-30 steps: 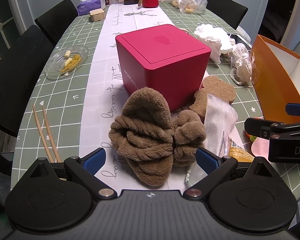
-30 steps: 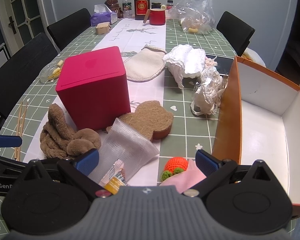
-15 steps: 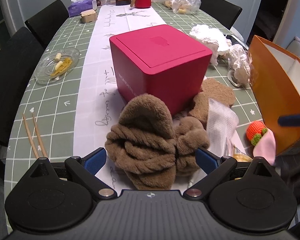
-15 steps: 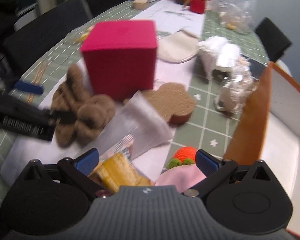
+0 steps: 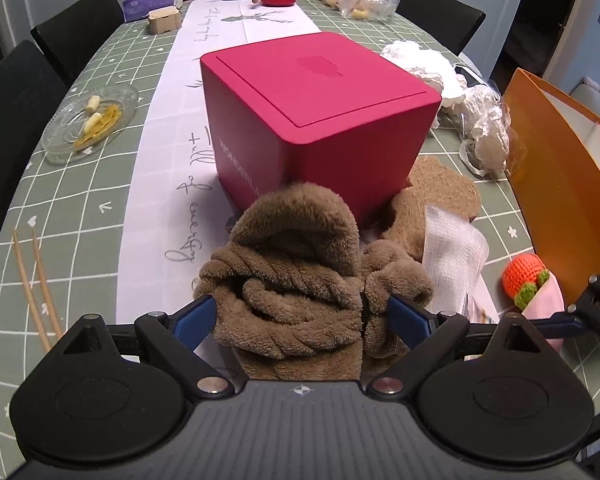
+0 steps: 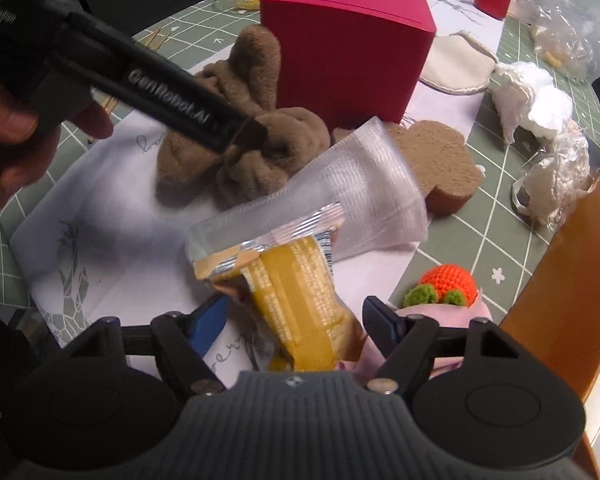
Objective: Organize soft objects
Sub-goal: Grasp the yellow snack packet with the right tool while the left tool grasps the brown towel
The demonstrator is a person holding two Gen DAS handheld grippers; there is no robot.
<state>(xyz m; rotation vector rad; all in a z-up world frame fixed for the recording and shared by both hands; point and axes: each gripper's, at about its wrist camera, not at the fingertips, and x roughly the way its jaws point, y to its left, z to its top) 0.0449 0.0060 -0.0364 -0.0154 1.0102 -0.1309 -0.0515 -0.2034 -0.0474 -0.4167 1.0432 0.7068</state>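
A brown plush slipper bundle lies on the white runner in front of the red cube box. My left gripper is open and straddles the bundle, one blue pad on each side. In the right wrist view my right gripper points down over a yellow corn packet in a clear bag. Its jaws are closing with the packet between them, and the pads are still just off it. A crocheted orange in pink wrap lies to the right of it.
An open orange box stands at the right. A brown bear-shaped pad, white crumpled bags, a glass dish and chopsticks lie around. Chairs ring the table. A hand holds the left gripper.
My right gripper sank and rolled over the corn packet, and its jaws narrowed. My left gripper moved forward and down, so the plush bundle now sits between its fingers.
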